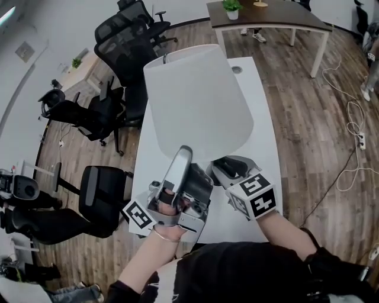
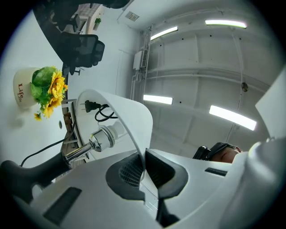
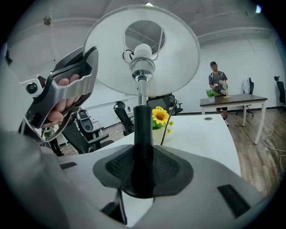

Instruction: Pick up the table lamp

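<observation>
The table lamp has a white cone shade (image 1: 195, 103), a bulb in a chrome socket (image 3: 143, 56) and a black stem (image 3: 143, 129). It is held above the white table (image 1: 260, 112), tilted. My left gripper (image 2: 144, 162) is shut on the thin lower rim of the shade (image 2: 129, 116); in the head view it (image 1: 182, 163) reaches up under the shade's near edge. My right gripper (image 3: 143, 169) is shut on the black stem, just right of the left one (image 1: 230, 168). The lamp's base is hidden.
A pot of sunflowers (image 3: 160, 117) stands on the table behind the lamp, with the lamp's black cord (image 2: 100, 112) trailing near it. Black office chairs (image 1: 127, 41) stand at the left. A person (image 3: 217, 80) is by a dark table (image 1: 266, 15) at the back.
</observation>
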`<action>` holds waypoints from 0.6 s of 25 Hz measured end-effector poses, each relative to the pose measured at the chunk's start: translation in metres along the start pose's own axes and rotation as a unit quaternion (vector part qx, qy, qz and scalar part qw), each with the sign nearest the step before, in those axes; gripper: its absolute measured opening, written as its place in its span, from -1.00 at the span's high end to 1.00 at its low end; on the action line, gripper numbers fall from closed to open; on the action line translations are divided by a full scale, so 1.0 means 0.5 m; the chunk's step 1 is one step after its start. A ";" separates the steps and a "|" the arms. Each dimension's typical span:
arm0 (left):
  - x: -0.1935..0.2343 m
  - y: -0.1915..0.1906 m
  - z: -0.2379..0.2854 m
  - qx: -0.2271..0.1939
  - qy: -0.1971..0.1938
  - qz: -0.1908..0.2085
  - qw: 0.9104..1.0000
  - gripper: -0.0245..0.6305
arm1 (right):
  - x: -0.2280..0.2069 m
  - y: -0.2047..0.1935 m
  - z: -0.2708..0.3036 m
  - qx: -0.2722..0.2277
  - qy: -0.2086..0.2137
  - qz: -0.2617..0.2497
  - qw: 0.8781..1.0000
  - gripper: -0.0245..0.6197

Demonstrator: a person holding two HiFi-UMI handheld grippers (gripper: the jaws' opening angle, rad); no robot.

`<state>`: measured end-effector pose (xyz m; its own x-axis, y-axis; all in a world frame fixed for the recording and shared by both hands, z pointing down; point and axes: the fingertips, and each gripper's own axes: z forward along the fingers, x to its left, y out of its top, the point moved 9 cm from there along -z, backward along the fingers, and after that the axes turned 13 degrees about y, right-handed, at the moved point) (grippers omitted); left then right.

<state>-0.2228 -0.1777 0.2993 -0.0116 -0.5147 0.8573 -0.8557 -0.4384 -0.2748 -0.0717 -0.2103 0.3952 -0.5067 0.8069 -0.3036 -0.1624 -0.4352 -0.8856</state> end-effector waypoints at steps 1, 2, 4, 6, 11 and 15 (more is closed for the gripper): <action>-0.007 -0.008 0.007 0.002 -0.003 0.002 1.000 0.89 | -0.002 0.004 -0.013 -0.002 -0.001 -0.001 1.000 0.46; -0.014 -0.016 0.015 0.005 -0.006 0.004 1.000 0.89 | -0.005 0.007 -0.025 -0.004 -0.002 -0.002 1.000 0.46; -0.027 -0.032 0.031 0.010 -0.011 0.007 1.000 0.89 | -0.010 0.014 -0.051 -0.009 -0.004 -0.004 1.000 0.46; -0.041 -0.050 0.045 0.015 -0.017 0.011 1.000 0.89 | -0.014 0.020 -0.076 -0.015 -0.006 -0.007 1.000 0.46; -0.077 -0.103 0.072 0.020 -0.032 0.025 0.999 0.89 | -0.025 0.028 -0.142 -0.027 -0.008 -0.021 0.999 0.46; -0.105 -0.149 0.089 0.018 -0.045 0.042 0.998 0.89 | -0.032 0.032 -0.193 -0.035 -0.001 -0.035 0.999 0.46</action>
<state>-0.1354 -0.1510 0.2554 -0.0350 -0.6137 0.7888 -0.8349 -0.4159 -0.3606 0.0157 -0.1918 0.3519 -0.4973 0.8339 -0.2394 -0.1379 -0.3484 -0.9271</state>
